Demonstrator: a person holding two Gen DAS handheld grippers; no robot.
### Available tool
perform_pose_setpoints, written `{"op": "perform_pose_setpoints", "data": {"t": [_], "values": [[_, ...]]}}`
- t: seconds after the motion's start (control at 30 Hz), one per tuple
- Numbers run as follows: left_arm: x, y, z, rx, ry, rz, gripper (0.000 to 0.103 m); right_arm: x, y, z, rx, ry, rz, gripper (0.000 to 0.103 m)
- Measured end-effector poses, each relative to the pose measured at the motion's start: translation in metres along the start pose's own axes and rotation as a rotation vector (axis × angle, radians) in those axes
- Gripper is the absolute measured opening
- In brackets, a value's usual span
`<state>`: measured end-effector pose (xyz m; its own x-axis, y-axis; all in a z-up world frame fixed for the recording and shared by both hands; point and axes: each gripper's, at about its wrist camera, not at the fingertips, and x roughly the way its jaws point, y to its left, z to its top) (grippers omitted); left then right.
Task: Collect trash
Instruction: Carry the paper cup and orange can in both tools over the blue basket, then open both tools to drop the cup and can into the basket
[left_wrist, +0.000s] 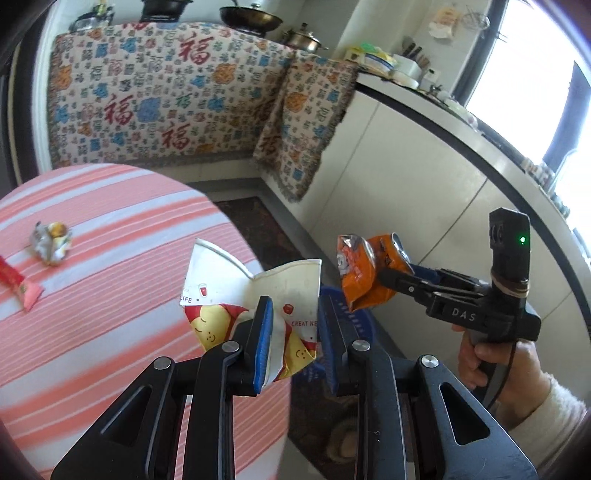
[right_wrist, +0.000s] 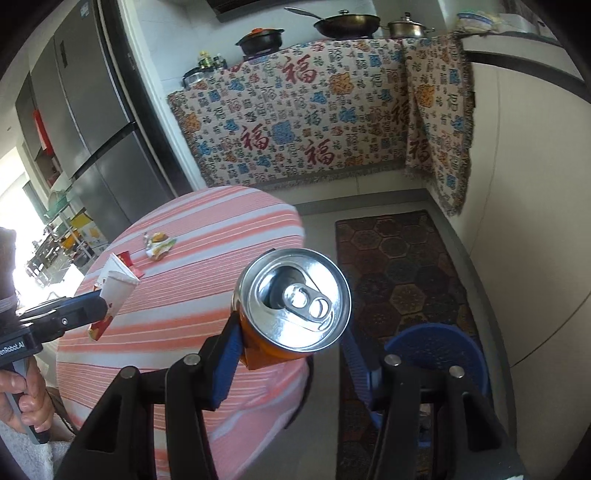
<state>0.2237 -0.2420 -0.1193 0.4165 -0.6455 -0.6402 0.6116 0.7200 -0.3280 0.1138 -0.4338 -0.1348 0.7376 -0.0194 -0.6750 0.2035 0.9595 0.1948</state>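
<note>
My left gripper (left_wrist: 293, 332) is shut on a flattened white paper cup (left_wrist: 255, 299) with a yellow cartoon print, held over the table's right edge; the cup also shows in the right wrist view (right_wrist: 112, 291). My right gripper (right_wrist: 291, 347) is shut on a crushed orange drink can (right_wrist: 295, 299), silver top facing the camera; the can also shows in the left wrist view (left_wrist: 369, 269), off the table's edge. A blue trash bin (right_wrist: 436, 350) stands on the floor below and right of the can. A crumpled wrapper (left_wrist: 51, 240) and a red packet (left_wrist: 18, 284) lie on the striped table (left_wrist: 110, 332).
A patterned rug (right_wrist: 402, 266) covers the floor beside the white cabinets (left_wrist: 406, 192). A cloth with red characters (right_wrist: 303, 122) hangs over the counter behind, with pots on top. A grey fridge (right_wrist: 92, 122) stands at the left.
</note>
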Motion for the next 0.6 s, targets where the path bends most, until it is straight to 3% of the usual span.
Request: {"op": "perform_pose_setpoints", "data": {"t": [0.27, 0.6], "values": [[0.099, -0.072, 0.014, 0.035, 0.091, -0.114, 0.024, -0.001, -0.104, -0.013, 0.093, 0.05, -0.143, 0.053], [0.206, -0.098, -0.006, 0.005, 0.235, -0.128, 0.024, 0.041, -0.191, -0.046, 0.178, 0.161, -0.202, 0.053]]}}
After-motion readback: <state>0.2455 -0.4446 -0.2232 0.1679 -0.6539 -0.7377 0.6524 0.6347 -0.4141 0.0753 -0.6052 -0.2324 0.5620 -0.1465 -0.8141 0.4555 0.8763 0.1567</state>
